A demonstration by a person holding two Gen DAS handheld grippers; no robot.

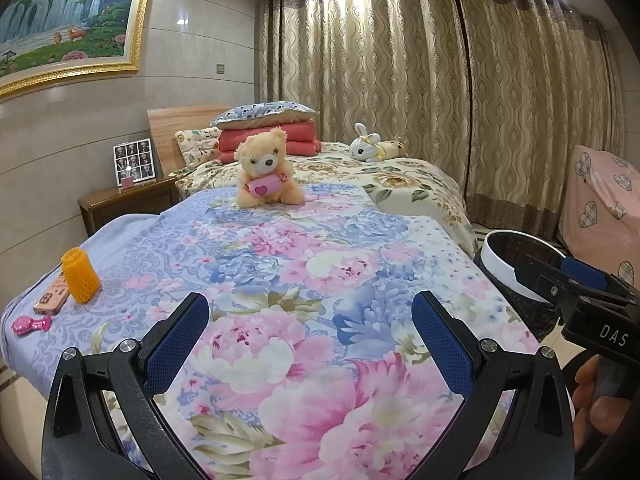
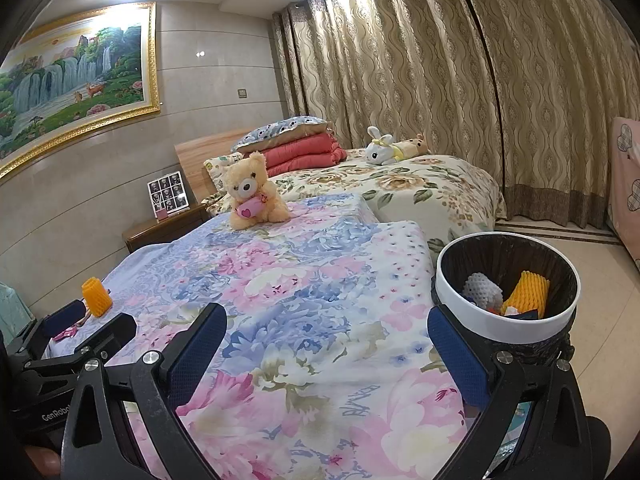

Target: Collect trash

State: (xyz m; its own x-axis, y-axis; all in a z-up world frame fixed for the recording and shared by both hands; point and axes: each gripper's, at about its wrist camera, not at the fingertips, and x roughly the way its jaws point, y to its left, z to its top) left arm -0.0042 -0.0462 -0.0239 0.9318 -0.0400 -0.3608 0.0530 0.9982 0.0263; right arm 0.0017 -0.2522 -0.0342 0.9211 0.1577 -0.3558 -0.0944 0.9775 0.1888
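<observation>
An orange foam fruit net (image 1: 80, 276) stands upright on the flowered bedspread at the far left; it also shows in the right wrist view (image 2: 96, 297). My left gripper (image 1: 310, 338) is open and empty above the bedspread, to the right of the net. My right gripper (image 2: 327, 354) is open and empty above the bed's near edge. A white-rimmed trash bin (image 2: 506, 326) with a black liner stands off the bed's right side. Inside it lie a white foam net (image 2: 482, 290), an orange foam net (image 2: 525, 292) and scraps.
A phone in a patterned case (image 1: 51, 294) and a pink toy (image 1: 32, 324) lie beside the orange net. A teddy bear (image 1: 267, 172) sits mid-bed, a plush rabbit (image 1: 370, 148) farther back. A wooden nightstand (image 1: 128, 200) is at the left, curtains behind.
</observation>
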